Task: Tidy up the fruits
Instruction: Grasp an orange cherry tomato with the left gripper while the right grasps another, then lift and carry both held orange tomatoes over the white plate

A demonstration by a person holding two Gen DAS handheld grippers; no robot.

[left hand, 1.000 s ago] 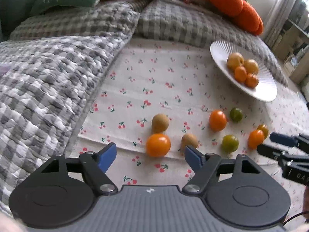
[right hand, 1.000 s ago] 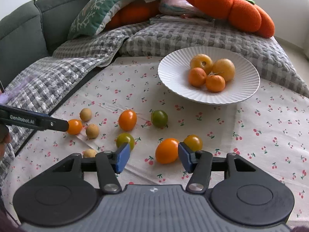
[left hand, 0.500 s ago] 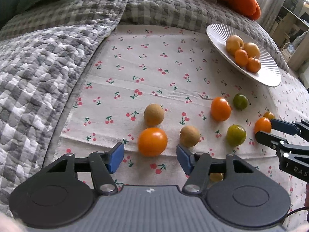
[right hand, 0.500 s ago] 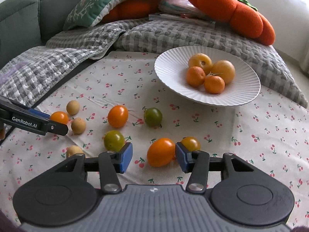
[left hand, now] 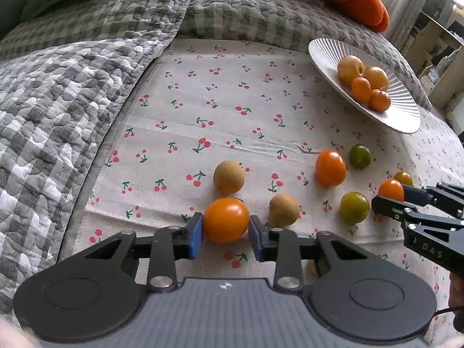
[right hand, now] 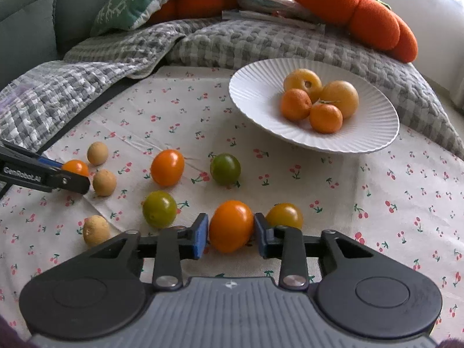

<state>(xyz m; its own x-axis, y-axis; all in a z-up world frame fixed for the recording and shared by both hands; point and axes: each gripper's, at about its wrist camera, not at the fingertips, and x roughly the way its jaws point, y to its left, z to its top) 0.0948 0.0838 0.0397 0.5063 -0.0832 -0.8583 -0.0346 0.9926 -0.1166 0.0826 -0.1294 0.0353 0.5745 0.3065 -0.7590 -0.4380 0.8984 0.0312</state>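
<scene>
On the cherry-print cloth (left hand: 232, 110) lie loose tomatoes and small brown fruits. In the left wrist view, my left gripper (left hand: 226, 233) has its jaws closing, and both blue pads touch the sides of an orange tomato (left hand: 226, 220) resting on the cloth. In the right wrist view, my right gripper (right hand: 231, 232) is closing likewise, its pads against another orange tomato (right hand: 231, 223). A yellow-green tomato (right hand: 285, 216) sits just behind the right pad. The white ribbed plate (right hand: 252, 98) at the back right holds several yellow and orange fruits.
Two brown fruits (left hand: 228, 176) (left hand: 284, 210) lie close to the left gripper. An orange tomato (right hand: 167, 166), two green tomatoes (right hand: 225, 168) (right hand: 159, 208) and a pale brown fruit (right hand: 95, 230) lie between the grippers. Checked quilts (left hand: 58, 101) and cushions border the cloth at left and back.
Both grippers have narrowed their jaws from wide apart until the pads meet an orange tomato each. Both have come slightly lower and closer to the cloth.
</scene>
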